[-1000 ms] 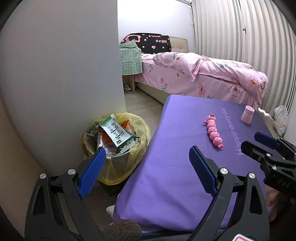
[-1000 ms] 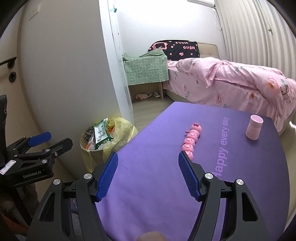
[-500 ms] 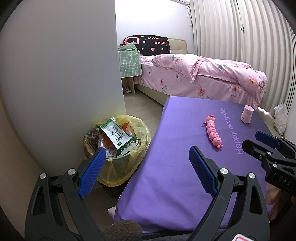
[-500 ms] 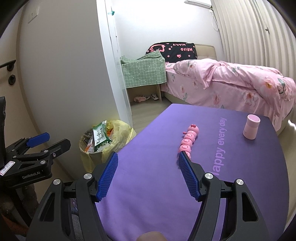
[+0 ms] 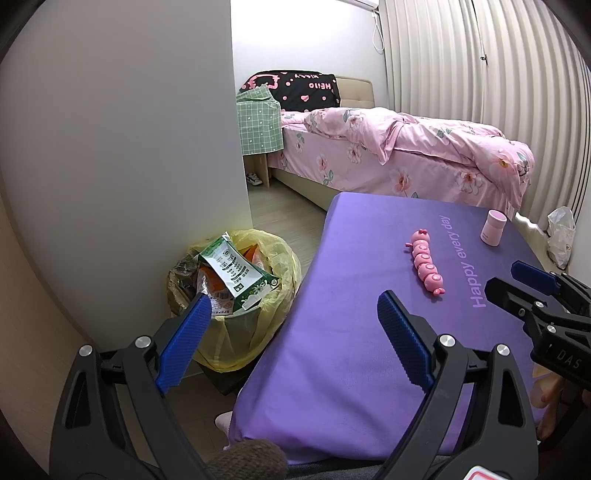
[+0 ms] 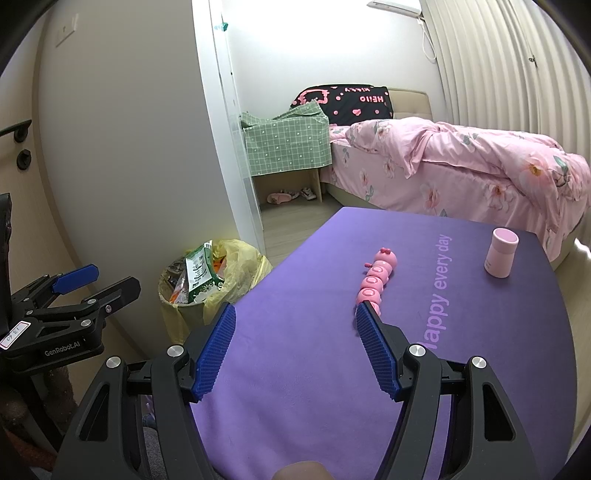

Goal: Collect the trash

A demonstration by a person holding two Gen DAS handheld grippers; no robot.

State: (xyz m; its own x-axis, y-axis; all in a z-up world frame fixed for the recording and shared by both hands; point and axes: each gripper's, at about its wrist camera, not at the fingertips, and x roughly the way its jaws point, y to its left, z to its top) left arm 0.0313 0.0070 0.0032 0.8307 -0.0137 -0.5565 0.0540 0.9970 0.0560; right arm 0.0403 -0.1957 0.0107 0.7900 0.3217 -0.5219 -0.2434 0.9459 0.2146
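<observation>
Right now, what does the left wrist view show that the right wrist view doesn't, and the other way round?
Only the left wrist view: a white plastic bag on the floor past the table's far corner. Only the right wrist view: a wall switch, a dark door handle and pink slippers under the bedside stand. Both share the purple table, pink caterpillar toy, pink cup, full yellow-lined trash bin, bed, and both open, empty tongs: left, right.

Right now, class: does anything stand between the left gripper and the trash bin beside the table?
Nothing visible does. The left gripper hangs open and empty just above the trash bin, whose yellow liner brims with a green carton. The purple table lies to its right, off that path.
</observation>
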